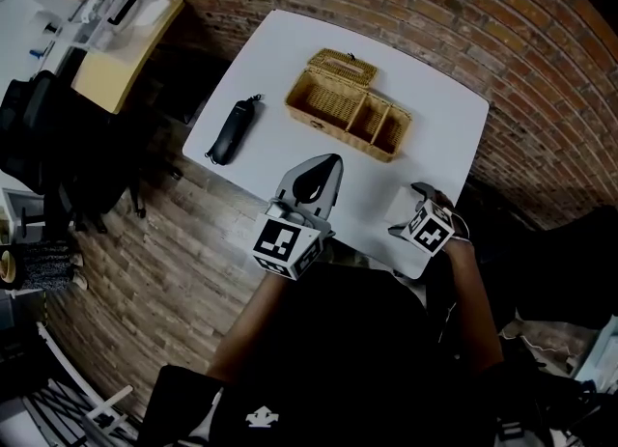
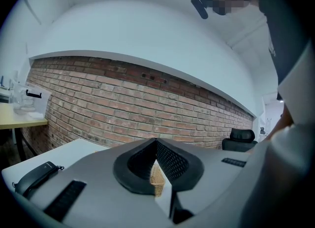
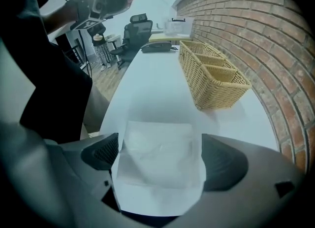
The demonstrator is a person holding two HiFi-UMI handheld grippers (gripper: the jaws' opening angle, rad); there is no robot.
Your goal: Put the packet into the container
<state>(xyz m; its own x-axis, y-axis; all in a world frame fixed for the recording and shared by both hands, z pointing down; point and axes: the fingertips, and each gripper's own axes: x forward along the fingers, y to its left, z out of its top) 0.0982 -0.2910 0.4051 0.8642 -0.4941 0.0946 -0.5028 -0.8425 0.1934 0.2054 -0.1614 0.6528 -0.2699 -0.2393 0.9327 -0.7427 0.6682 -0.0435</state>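
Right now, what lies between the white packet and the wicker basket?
Nothing: only bare white tabletop separates the flat white packet from the woven wicker basket, as the right gripper view shows.

The place looks like an office. A desk phone (image 1: 232, 131) lies on a white table (image 1: 290, 59) beside a brick wall (image 2: 123, 104). A black office chair (image 3: 134, 30) stands beyond, and a wooden desk (image 1: 116, 73) nearby carries clear plastic boxes (image 1: 116, 6).
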